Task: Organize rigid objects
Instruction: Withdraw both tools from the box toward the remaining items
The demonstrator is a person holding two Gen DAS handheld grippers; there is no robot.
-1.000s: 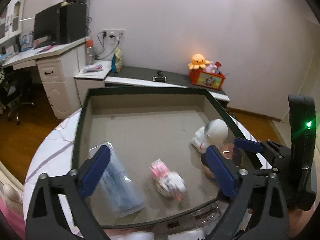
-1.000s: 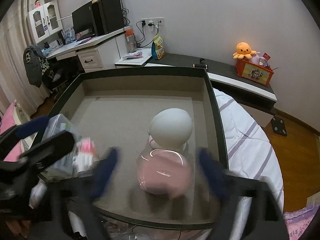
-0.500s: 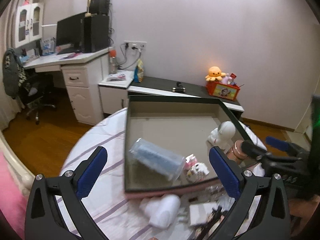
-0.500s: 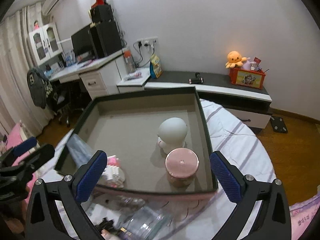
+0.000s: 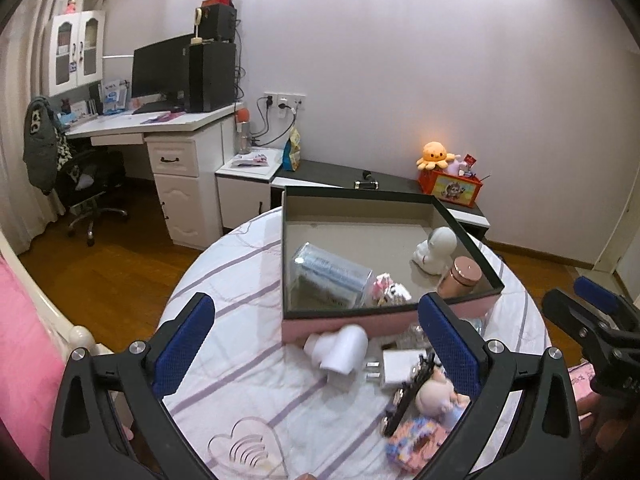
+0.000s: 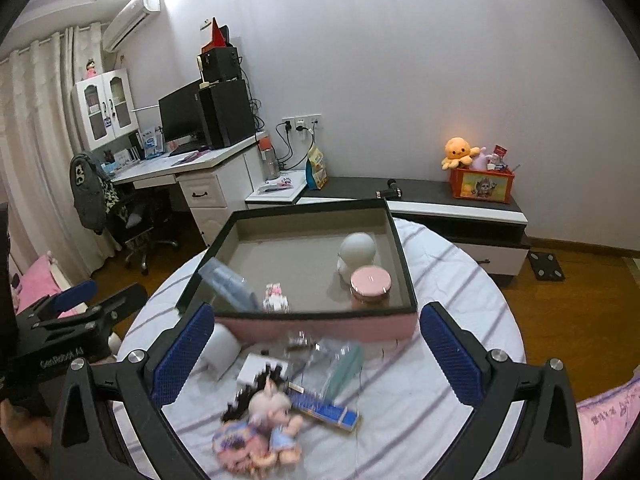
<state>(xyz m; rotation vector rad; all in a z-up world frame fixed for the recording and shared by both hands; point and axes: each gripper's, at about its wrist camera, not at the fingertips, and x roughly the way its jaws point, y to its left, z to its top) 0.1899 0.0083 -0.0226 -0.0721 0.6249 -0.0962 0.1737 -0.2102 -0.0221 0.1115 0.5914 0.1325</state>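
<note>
The left gripper has its fingers spread wide, holding nothing, above the striped table. Ahead of them sits the pink box, containing a clear case, a white figurine and a pink-lidded jar. The right gripper is likewise spread and empty, with a doll lying between its fingers.

Round bench, white striped cloth. Pink-sided box sat toward the far edge. Along the near edge: white cylinder, white card, doll, blue strip, clear packet.
</note>
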